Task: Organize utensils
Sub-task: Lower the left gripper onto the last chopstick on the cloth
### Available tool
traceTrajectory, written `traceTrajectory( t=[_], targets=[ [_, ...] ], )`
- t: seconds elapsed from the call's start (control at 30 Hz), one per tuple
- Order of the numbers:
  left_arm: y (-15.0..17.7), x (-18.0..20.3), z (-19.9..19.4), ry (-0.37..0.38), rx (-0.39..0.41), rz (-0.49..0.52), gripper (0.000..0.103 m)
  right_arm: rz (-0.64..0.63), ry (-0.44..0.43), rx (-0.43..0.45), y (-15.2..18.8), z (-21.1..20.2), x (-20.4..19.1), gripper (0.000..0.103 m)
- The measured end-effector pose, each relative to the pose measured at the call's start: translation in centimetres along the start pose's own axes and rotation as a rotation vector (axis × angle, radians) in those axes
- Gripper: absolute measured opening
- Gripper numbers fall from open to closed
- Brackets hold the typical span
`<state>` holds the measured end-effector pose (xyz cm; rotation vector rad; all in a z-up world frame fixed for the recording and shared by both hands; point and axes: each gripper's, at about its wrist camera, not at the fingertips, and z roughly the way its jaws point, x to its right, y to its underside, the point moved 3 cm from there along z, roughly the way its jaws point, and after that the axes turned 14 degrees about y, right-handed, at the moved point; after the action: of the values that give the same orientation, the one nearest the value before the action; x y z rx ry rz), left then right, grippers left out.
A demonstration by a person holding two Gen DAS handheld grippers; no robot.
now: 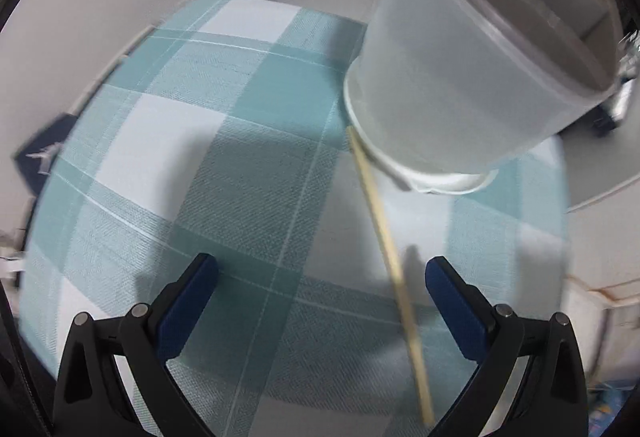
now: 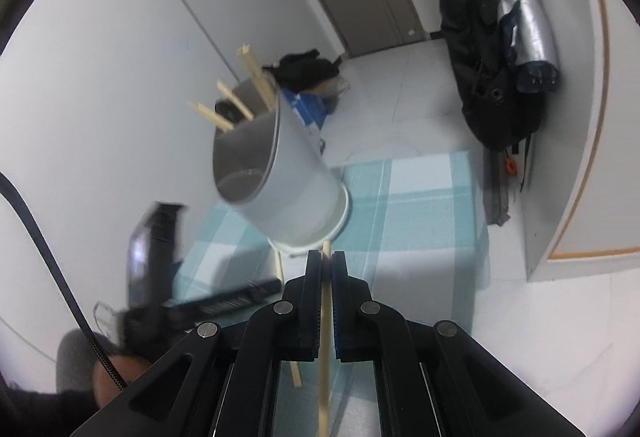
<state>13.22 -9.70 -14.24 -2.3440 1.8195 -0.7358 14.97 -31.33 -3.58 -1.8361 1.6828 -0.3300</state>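
Seen along its own fingers, the right hand-held gripper (image 2: 327, 269) is closed on a chopstick (image 2: 325, 337), the pale stick running lengthwise between the jaws with its tip just clear of them and pointing at the cup (image 2: 288, 173). The left hand-held gripper (image 1: 322, 277) hangs open and empty over the checked cloth (image 1: 192, 141) on the bench, its jaws spread wide.

A second chopstick (image 1: 390, 257) lies flat on the cloth; it runs from the cup's (image 1: 460, 77) base back toward the left gripper's right finger. Whether its far end touches the base cannot be told. In the right wrist view it shows as a short length (image 2: 279, 265) beside the cup.

The cup is a pale plastic tumbler standing on the cloth. Three more sticks (image 2: 236, 99) lean out over its rim.

Handling, as a judgement. Each chopstick is thin, stiff wood, very light, and likely to swivel in a narrow pinch, so a grip near mid-length with the stick aligned to the jaws should hold best. A flat-lying stick offers little height above the cloth. The jaws would need to straddle it crosswise and press close to the fabric. The cup looks light and smooth-walled. A stick pushed against its rim or side could tip or slide it, so entry from above the mouth seems safest.
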Motion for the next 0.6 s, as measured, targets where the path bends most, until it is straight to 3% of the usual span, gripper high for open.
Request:
traceTrajectory(
  t=[0.1, 0.17, 0.23, 0.3, 0.37, 0.5, 0.6],
  targets=[
    [0.3, 0.4, -0.1, -0.069, 0.006, 0.038, 0.092, 0.004, -0.009, 0.012, -0.2, -0.4, 0.1, 0.004],
    [0.4, 0.5, -0.5, -0.070, 0.008, 0.056, 0.084, -0.006, -0.015, 0.017, -0.3, -0.6, -0.1, 0.004],
    [0.4, 0.5, -0.9, -0.048, 0.006, 0.069, 0.067, -0.010, -0.022, 0.023, -0.3, -0.9, -0.2, 0.004],
    [0.5, 0.0, -1.7, -0.032, 0.007, 0.077, 0.034, -0.008, -0.025, 0.023, -0.3, -1.0, -0.2, 0.004],
    [0.5, -0.9, -2.3, 0.000, -0.001, 0.075, 0.009, 0.001, -0.031, 0.019, -0.3, -1.1, 0.0, 0.004],
    [1.2, -4.1, -3.9, 0.125, -0.053, 0.041, 0.002, 0.005, -0.036, 0.010, -0.2, -1.1, -0.2, 0.004],
    [2.6, -5.8, -5.3, 0.148, -0.095, 0.090, 0.002, -0.009, -0.036, 0.005, 0.0, -0.9, -0.9, 0.004]
  ],
)
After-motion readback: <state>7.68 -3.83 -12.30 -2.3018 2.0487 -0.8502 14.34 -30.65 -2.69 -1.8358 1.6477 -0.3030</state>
